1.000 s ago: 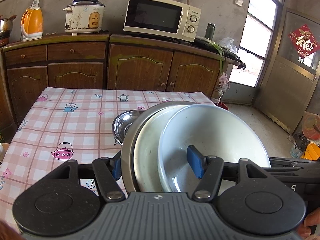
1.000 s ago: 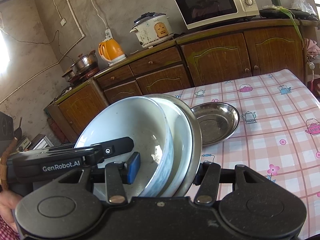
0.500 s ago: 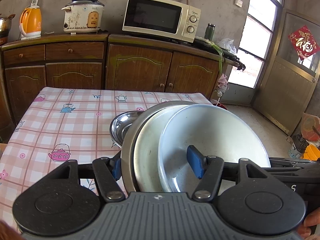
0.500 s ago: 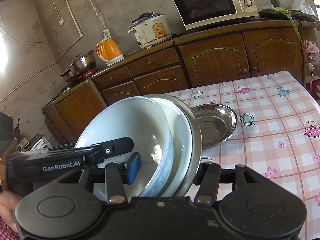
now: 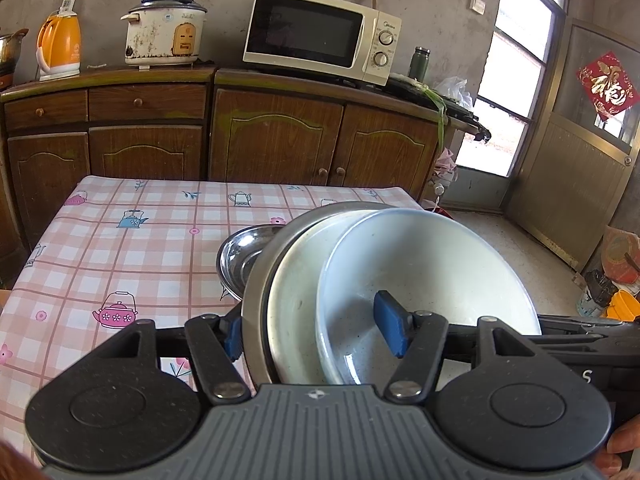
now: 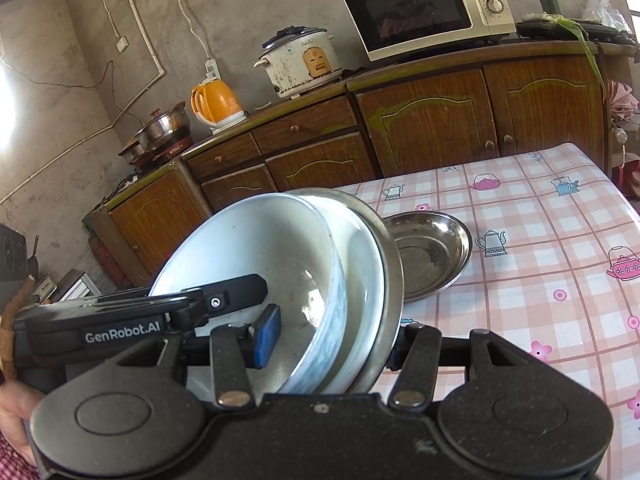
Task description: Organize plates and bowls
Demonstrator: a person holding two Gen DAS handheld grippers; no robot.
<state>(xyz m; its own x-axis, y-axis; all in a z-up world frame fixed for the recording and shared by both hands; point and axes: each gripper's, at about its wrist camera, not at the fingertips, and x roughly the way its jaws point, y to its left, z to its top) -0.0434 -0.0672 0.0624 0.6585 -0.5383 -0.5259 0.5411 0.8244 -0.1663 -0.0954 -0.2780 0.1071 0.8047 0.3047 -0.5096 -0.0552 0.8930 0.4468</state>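
While gripped by both tools [image 5: 312, 330] [image 6: 328, 342], tilted dish stack [image 5: 400, 280]

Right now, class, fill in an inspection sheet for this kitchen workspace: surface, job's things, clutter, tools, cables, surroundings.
Surface: table under pink checked cloth.
Job's things: nested stack, white bowl in white dish in steel plate, tilted on edge; steel dish flat on the cloth.
Clutter: nothing seen on the table.
Tools: left tool and right tool both clamp the stack.
Cables: wall wiring.
Surroundings: microwave, rice cooker, orange kettle on cabinets.
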